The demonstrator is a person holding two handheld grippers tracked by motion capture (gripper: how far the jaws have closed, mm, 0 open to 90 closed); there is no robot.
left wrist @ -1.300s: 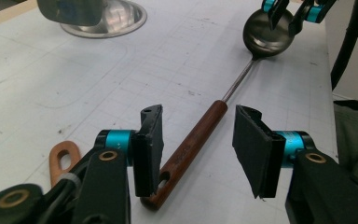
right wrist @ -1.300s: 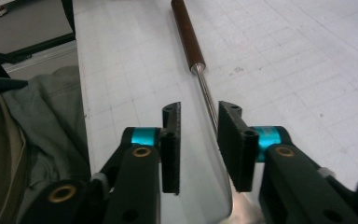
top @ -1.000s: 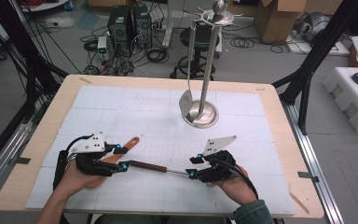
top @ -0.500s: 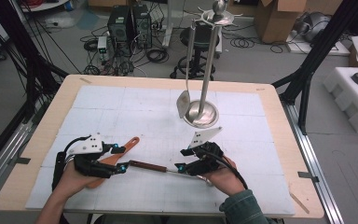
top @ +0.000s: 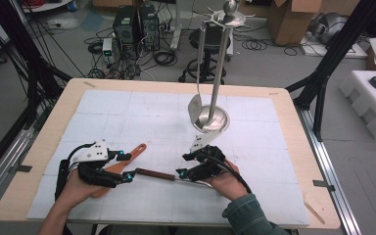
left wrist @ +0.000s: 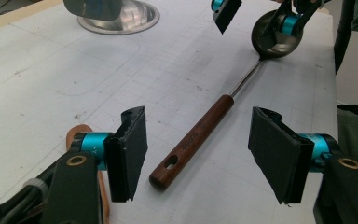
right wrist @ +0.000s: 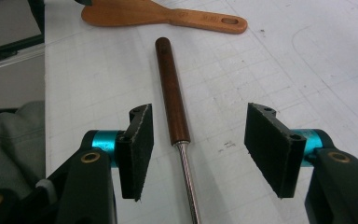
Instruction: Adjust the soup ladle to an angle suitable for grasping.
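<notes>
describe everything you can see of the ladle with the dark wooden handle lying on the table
The ladle lies flat on the white gridded mat, between the two hands. Its handle looks like dark brown wood, rounded, with a hanging slot near the free end. A thin shiny metal shank runs from the handle to a round metal bowl. The left gripper stands open around the handle's end and the right gripper open astride the joint of handle and shank; neither jaw touches it. A wooden spatula lies just beyond the handle's end.
</notes>
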